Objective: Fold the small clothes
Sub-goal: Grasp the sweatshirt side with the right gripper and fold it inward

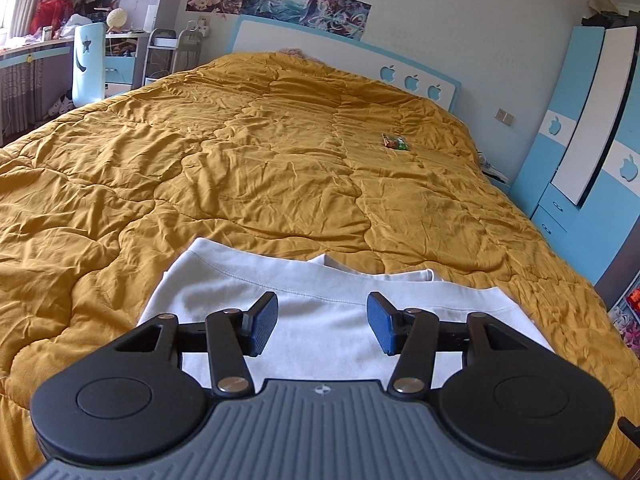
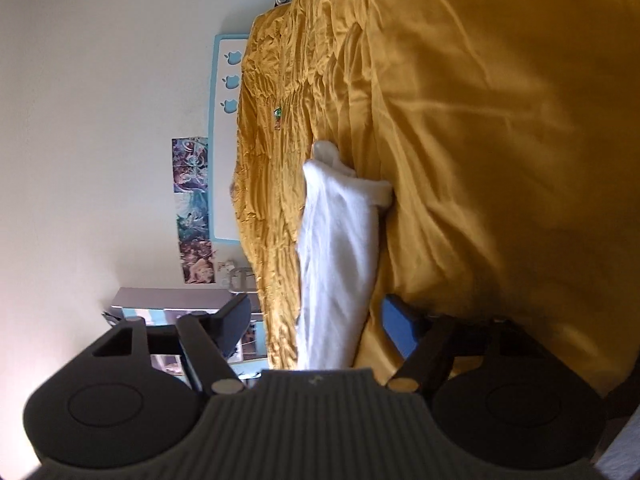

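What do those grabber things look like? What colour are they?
Both look alike. The left gripper has black linkage arms with silver pivot screws, two big round black housings, and a grey ribbed body bearing a small emblem. Its fingertips carry blue textured pads. The right gripper is the same black and grey build with blue pads. No cables, hands or sleeves show.

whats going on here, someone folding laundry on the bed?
Yes. A person is working with a handheld gripper in each hand over a white garment lying on the mustard quilt of a bed. The left gripper hangs just above the garment with its fingers apart, holding nothing. The right gripper, rolled onto its side, is also open and empty, with the garment stretching away between its fingers. The cloth is partly folded and neither gripper holds it.
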